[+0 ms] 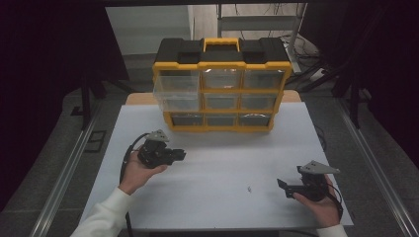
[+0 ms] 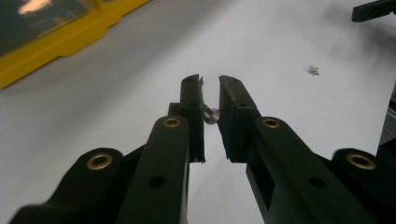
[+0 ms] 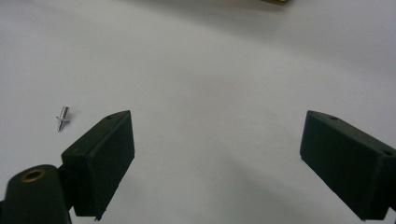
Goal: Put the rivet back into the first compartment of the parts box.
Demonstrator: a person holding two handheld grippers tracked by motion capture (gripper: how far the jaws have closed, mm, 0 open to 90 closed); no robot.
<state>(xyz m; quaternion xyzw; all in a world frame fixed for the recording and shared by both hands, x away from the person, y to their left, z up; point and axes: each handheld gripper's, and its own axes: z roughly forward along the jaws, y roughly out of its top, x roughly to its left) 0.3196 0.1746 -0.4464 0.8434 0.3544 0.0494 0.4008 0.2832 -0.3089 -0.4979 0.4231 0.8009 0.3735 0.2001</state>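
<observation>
While the left gripper [image 2: 211,95] pinches one small metal pin [image 2: 211,115] between nearly closed fingers, we note it is light, stiff, slippery; another pin [image 3: 62,118] lies on the desk [image 1: 212,163] beside the open right gripper [image 3: 219,158].

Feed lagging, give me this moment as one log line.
left gripper: shut on small pin | right gripper: open | loose pin: on table

Yellow-and-black organizer box [image 1: 221,89] with clear drawers, white table [image 1: 222,163], silvery metal pin [image 3: 62,117], black grippers.
</observation>
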